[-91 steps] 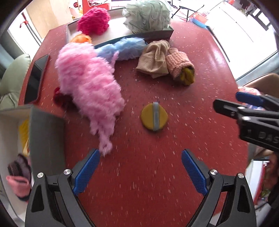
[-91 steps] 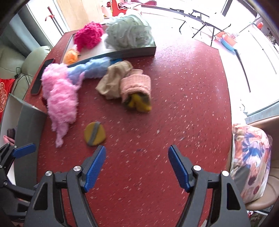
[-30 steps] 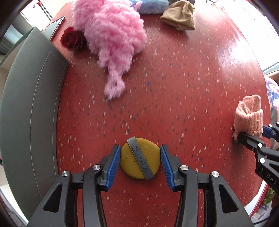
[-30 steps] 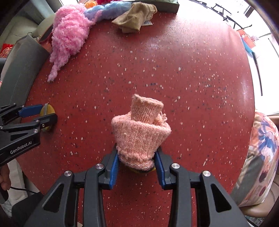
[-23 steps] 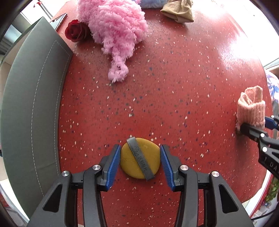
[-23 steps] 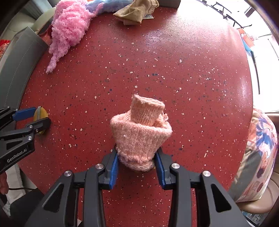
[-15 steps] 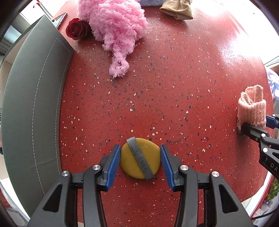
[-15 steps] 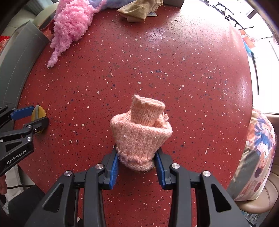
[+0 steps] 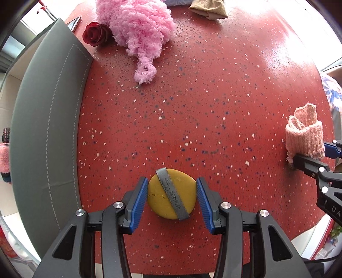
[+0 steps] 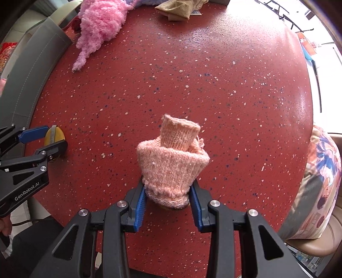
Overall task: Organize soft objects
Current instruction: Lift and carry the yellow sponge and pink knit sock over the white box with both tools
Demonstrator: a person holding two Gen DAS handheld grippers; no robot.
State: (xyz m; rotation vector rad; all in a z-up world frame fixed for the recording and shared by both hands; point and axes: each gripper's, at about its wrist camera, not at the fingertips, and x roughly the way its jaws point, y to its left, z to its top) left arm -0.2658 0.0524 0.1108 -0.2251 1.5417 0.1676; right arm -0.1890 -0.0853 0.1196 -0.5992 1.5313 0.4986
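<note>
Sponge (image 9: 172,193) sits pinched between left tongs (image 9: 172,196); right tongs (image 10: 168,197) clamp pink sock (image 10: 172,164).

1. A round table (image 9: 213,102) with a red top speckled in white and dark flecks carries everything.
2. A fluffy pink yarn bundle (image 9: 139,27) lies at its far left, one tail trailing toward the middle.
3. A dark red fabric rose (image 9: 95,36) sits just beside the bundle, to its left.
4. A tan folded cloth (image 9: 208,8) lies at the far edge.
5. A grey stitched box wall (image 9: 47,119) stands along the left rim.
</note>
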